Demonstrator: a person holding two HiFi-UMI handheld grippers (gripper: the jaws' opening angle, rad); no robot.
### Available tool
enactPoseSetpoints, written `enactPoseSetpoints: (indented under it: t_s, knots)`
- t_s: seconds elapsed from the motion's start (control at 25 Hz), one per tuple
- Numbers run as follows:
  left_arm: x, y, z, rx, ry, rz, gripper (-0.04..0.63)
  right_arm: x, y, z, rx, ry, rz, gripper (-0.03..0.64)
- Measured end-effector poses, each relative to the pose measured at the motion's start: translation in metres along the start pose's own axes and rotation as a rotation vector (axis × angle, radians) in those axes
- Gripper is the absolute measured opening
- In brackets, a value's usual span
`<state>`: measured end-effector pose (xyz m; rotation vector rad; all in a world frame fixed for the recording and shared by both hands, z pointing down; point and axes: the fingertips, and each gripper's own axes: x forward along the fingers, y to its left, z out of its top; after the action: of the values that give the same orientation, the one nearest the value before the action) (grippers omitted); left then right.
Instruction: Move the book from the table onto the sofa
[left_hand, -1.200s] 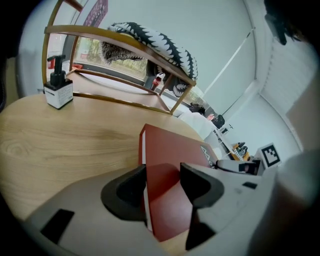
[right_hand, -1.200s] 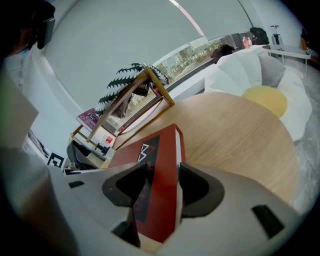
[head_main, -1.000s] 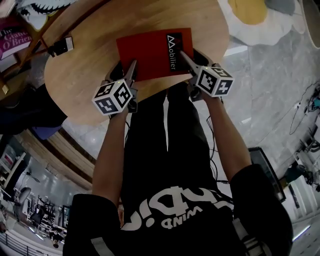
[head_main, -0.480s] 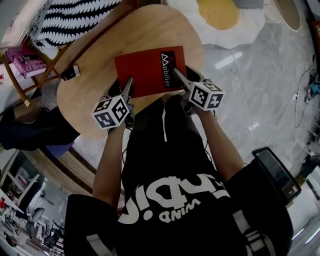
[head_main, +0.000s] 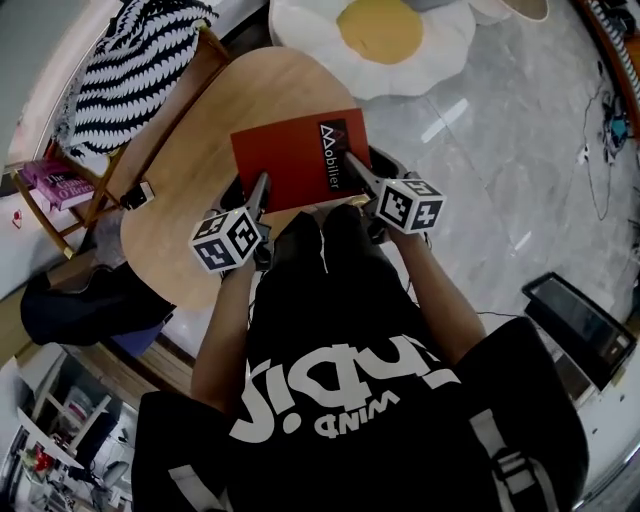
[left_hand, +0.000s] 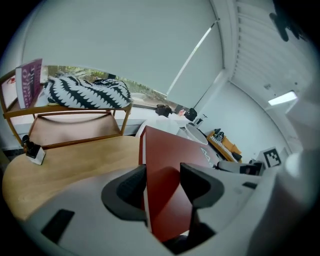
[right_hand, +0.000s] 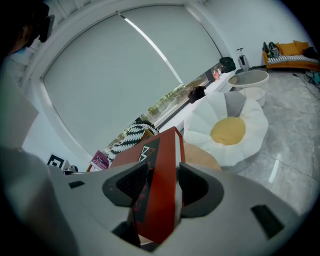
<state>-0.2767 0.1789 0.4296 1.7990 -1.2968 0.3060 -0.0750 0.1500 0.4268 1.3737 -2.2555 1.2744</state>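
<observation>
Above a round wooden table (head_main: 190, 210) on marble floor: red book (head_main: 290, 155) clamped at its near edge by left gripper (head_main: 262, 185) and right gripper (head_main: 350, 165), apparently lifted. Grasp done; carrying to the sofa and releasing yet to do.

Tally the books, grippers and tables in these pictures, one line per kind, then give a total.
Books: 2, the red book and the purple book
Grippers: 2, the left gripper and the right gripper, both shut on the red book
Tables: 1, the wooden table
Total: 5
</observation>
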Motion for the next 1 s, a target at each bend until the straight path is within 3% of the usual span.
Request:
enactPoseSetpoints:
  t_s: [0.32, 0.56, 1.0]
  knots:
    - [0.047, -0.084, -0.004, 0.11, 0.06, -0.118, 0.223, -0.068, -0.067, 0.021, 0.073, -0.11, -0.103, 0.198]
    - [0.082, -0.178, -0.025, 0.201, 0.123, -0.212, 0.222, -0.149, -0.132, 0.031, 0.15, -0.198, -0.193, 0.196]
    - [0.12, -0.253, -0.034, 0.277, 0.121, -0.264, 0.222, -0.198, -0.193, 0.049, 0.176, -0.26, -0.226, 0.195]
